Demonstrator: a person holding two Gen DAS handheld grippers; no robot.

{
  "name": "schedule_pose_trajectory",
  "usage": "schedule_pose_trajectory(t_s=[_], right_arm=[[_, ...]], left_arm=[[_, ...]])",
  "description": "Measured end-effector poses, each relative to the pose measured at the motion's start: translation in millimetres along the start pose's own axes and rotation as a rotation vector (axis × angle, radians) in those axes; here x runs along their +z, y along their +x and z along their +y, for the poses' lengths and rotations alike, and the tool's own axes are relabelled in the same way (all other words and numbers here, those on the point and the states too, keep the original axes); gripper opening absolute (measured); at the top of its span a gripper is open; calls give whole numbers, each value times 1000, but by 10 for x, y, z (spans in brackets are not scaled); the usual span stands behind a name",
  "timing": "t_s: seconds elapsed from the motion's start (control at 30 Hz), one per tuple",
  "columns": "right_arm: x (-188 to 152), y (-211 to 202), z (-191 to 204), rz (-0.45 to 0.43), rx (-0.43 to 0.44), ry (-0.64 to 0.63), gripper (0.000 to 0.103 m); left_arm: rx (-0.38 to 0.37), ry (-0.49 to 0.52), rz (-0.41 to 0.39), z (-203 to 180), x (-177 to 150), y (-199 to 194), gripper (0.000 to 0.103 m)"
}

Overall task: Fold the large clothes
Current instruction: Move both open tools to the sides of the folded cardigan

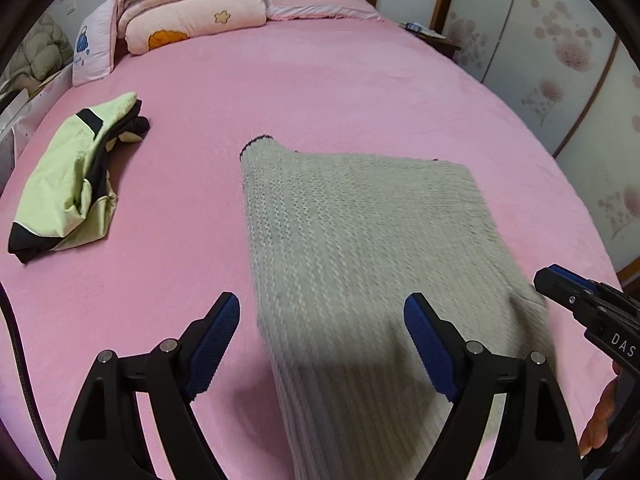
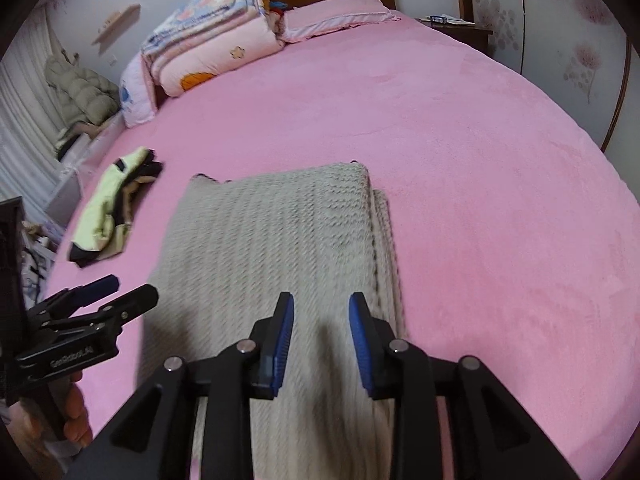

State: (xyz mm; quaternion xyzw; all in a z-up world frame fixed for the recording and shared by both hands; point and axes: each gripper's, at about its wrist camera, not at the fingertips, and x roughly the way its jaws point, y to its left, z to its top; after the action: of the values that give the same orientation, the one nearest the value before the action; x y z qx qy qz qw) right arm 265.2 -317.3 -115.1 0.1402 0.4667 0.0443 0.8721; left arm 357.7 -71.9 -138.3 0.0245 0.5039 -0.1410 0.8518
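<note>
A grey knitted sweater [image 1: 360, 248] lies folded into a long strip on the pink bed [image 1: 280, 92]; it also shows in the right wrist view [image 2: 272, 240]. My left gripper [image 1: 322, 312] is wide open above the sweater's near left edge and holds nothing. My right gripper [image 2: 321, 312] is open over the sweater's near right part, with nothing between the fingers. The right gripper also shows at the right edge of the left wrist view [image 1: 560, 284], and the left gripper shows at the left of the right wrist view [image 2: 120, 288].
A folded green and black jacket [image 1: 72, 184] lies on the bed's left side. Folded quilts [image 1: 188, 4] and a pillow [image 1: 316, 2] sit at the headboard. A wardrobe [image 1: 560, 60] stands to the right and a nightstand [image 2: 460, 28] beyond the bed.
</note>
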Motion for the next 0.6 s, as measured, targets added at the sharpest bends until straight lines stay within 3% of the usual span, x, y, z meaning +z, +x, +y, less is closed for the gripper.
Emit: schedule_pose_trajectory(t_s=[0.2, 0.3, 0.37, 0.5, 0.6], right_arm=[[-85, -546, -42, -42, 54, -12, 29], [-64, -795, -41, -78, 69, -32, 30], [-39, -962, -45, -109, 66, -48, 37], [27, -1169, -1, -159, 81, -99, 83], [61, -1191, 14, -181, 104, -143, 87]], left_arm=[[-43, 34, -76, -16, -98, -605, 83], [-21, 42, -111, -3, -119, -884, 87], [1, 46, -138, 9, -132, -1058, 95], [-92, 26, -149, 90, -125, -1275, 96], [-148, 3, -106, 141, -109, -1264, 96]])
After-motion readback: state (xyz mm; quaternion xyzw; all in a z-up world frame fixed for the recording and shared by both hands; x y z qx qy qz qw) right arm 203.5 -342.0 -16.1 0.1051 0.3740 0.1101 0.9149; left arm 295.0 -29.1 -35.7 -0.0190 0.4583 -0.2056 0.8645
